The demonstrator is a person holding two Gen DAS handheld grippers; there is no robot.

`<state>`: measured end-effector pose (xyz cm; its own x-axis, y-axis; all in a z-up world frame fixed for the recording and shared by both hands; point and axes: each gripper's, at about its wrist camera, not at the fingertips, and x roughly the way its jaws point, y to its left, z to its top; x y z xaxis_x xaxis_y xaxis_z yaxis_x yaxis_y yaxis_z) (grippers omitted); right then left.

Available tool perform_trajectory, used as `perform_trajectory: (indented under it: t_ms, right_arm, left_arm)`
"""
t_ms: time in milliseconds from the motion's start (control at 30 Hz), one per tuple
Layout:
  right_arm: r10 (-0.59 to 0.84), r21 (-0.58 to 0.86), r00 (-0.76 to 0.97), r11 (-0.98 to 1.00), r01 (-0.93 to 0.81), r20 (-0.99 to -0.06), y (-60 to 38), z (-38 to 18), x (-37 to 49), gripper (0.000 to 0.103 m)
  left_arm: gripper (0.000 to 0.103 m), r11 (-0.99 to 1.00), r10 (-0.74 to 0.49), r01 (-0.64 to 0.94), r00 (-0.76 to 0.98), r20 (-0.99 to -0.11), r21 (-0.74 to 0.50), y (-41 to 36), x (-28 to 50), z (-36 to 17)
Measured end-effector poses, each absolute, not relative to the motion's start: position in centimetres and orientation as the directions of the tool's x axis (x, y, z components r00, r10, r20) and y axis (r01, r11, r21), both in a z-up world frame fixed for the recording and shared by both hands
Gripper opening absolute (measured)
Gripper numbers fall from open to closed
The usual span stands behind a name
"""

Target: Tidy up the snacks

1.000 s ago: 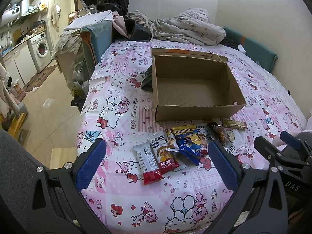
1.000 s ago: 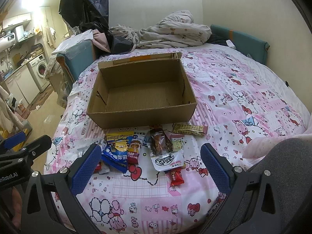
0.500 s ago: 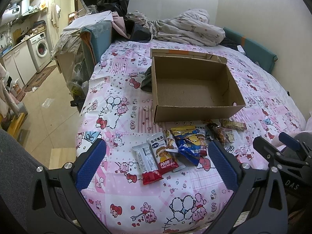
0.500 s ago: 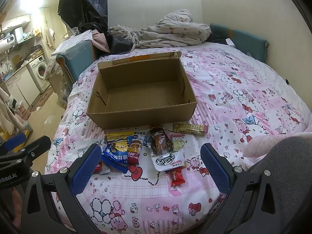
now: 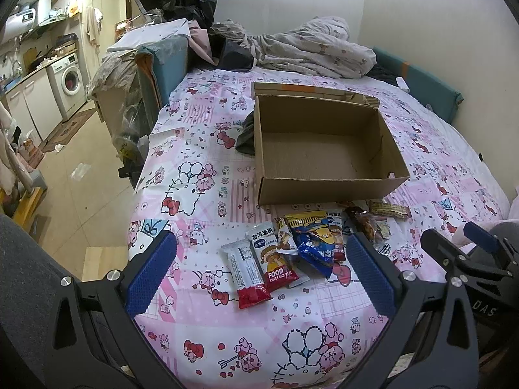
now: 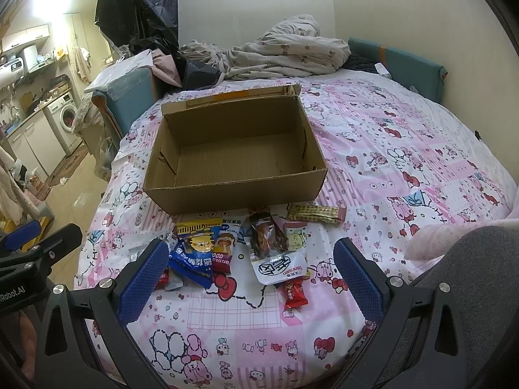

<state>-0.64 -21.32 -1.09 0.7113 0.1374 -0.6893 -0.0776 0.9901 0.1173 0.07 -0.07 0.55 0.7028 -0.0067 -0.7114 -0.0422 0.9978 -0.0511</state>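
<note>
Landmark: open brown cardboard box (image 5: 327, 149), empty, on the pink cartoon-print bed (image 5: 201, 149). Snacks lie in a loose row just in front of its near wall. Left gripper (image 5: 259, 270): fingers wide apart, hovering, holding nothing; white-and-red wrapped bar (image 5: 247, 274) lies ahead between them, long axis pointing roughly boxward. Right gripper (image 6: 249, 278): fingers likewise apart, empty; white pouch (image 6: 279, 264) ahead. Left looks nearer the bar.

Both wrist views look down the bed (image 5: 201, 149) from its near edge; each shows the cardboard box (image 6: 233, 191).
</note>
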Motion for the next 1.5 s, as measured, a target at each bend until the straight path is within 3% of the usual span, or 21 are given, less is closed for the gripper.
perform_trajectory:
  t_ms: [1100,1500]
  right_arm:
    - [0.132,0.122,0.711,0.990,-0.065,-0.690,-21.5,-1.2,-0.5,0.103]
    - [0.196,0.215,0.675,0.975,-0.057,-0.711,-23.7,0.1,1.6,0.103]
  left_arm:
    - [0.103,0.998,-0.005,-0.044,0.704,-0.710,-0.051,-0.2,0.0,0.3]
    - [0.103,0.995,-0.020,-0.061,0.652,-0.758,-0.079,0.9,1.7,0.5]
